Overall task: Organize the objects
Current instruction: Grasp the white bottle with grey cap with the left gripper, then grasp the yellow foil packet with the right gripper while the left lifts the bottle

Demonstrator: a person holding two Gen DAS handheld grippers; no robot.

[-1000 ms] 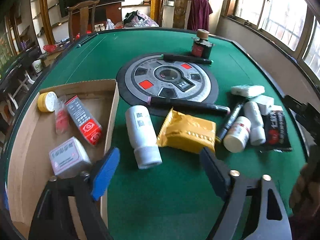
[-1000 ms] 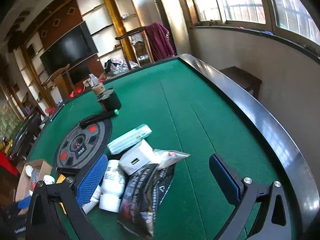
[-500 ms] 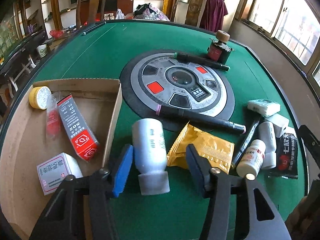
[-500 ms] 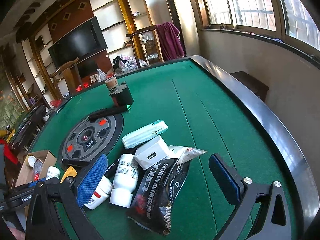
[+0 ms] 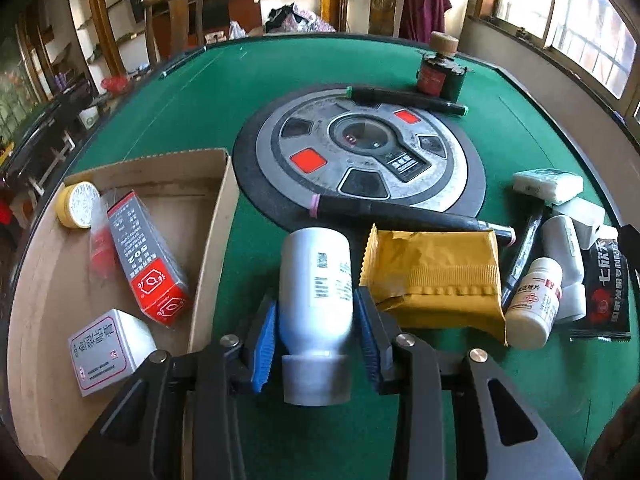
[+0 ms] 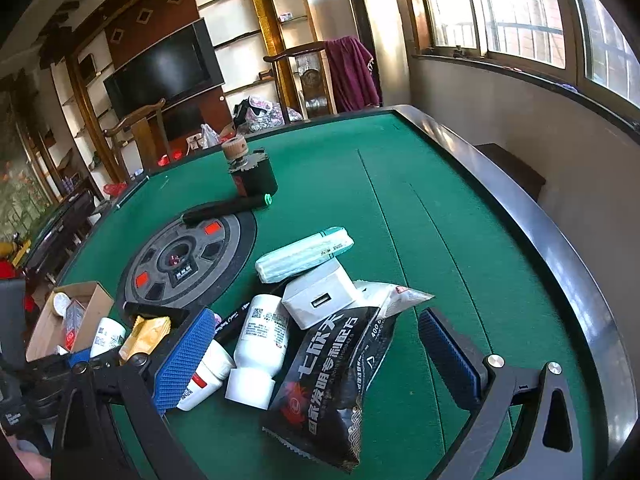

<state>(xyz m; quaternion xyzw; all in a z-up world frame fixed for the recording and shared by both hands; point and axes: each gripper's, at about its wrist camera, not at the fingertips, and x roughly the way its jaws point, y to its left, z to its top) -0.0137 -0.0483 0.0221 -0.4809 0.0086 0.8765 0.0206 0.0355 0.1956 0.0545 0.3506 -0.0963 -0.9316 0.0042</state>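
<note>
Green felt table (image 5: 200, 92), dark rim; wooden shelving (image 6: 248, 40) behind.

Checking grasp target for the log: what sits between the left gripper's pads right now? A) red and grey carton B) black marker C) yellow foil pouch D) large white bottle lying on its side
D: the left gripper straddles the large white bottle, one blue pad at each side, on the green table.

"502" on red-grey carton (image 5: 146, 258)
</note>
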